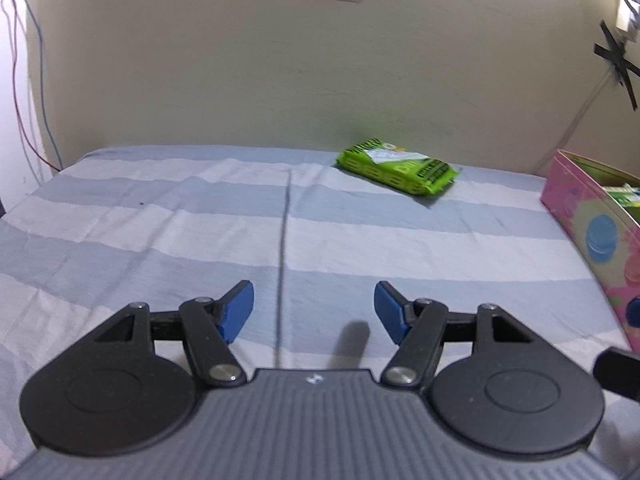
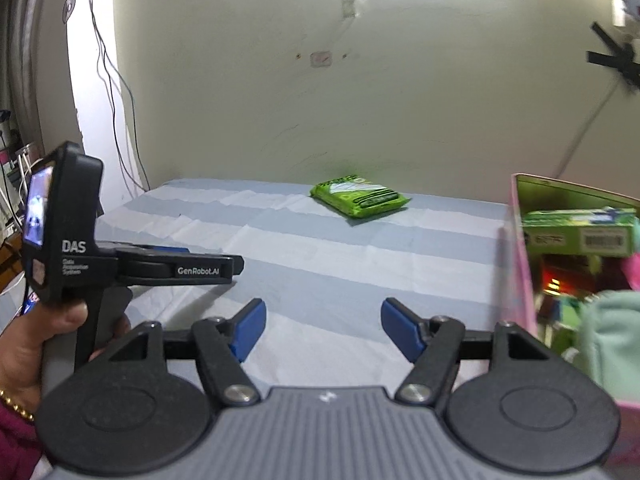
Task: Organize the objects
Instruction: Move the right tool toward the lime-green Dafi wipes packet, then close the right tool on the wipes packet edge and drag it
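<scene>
One pink box stands at the right edge of the striped bed, open at the top. In it I see a green carton, something mint green and red items I cannot identify. A green packet lies flat by the wall, well apart from the box. My left gripper and right gripper hover over the sheet, jaws partly apart and holding nothing.
</scene>
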### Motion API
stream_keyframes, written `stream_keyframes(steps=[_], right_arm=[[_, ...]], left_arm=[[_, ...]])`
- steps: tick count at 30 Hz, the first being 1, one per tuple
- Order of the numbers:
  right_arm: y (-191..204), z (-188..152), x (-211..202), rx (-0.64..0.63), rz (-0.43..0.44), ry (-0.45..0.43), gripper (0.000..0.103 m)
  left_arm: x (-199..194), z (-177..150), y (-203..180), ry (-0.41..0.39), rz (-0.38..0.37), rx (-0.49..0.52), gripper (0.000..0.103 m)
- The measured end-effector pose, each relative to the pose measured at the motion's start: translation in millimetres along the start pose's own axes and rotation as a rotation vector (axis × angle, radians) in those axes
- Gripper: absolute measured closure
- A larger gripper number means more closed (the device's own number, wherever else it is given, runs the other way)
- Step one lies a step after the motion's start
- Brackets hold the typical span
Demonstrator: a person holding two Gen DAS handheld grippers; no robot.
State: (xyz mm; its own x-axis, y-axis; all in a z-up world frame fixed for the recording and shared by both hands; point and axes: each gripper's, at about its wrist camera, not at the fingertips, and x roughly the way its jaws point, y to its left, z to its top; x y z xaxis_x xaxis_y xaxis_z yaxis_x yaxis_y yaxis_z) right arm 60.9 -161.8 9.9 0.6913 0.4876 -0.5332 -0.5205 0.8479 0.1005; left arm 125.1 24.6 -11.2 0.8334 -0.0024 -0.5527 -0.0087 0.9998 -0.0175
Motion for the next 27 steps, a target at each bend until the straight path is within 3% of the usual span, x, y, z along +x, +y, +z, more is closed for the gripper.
stream_keyframes(steps=[6, 10, 14, 21, 27], right_arm=[[8.9, 20.6, 30.7, -0.066, -0.006, 0.024, 0.038], [2.8, 49.3, 55.3, -0.018, -0.011, 0.022, 0.039], [-1.0, 72.4, 92.8, 0.014, -0.041, 0.042, 0.038], [-30.7, 111.7, 178.5, 0.107, -0.106, 0.110, 0.015], [-51.9, 130.6, 229.2, 0.193, -0.126, 0.119, 0.009]], left_arm=[[-0.9, 3.3, 16.1, -0.015, 0.017, -0.053, 0.034], [-4.4, 4.7, 26.4, -0.028, 0.028, -0.100, 0.033], [-0.8, 4.8, 29.8, -0.001, -0.014, -0.131, 0.033], [4.1, 2.3, 31.2, 0.041, -0.073, -0.165, 0.033], [3.3, 2.6, 29.5, 0.051, -0.115, -0.179, 0.028]])
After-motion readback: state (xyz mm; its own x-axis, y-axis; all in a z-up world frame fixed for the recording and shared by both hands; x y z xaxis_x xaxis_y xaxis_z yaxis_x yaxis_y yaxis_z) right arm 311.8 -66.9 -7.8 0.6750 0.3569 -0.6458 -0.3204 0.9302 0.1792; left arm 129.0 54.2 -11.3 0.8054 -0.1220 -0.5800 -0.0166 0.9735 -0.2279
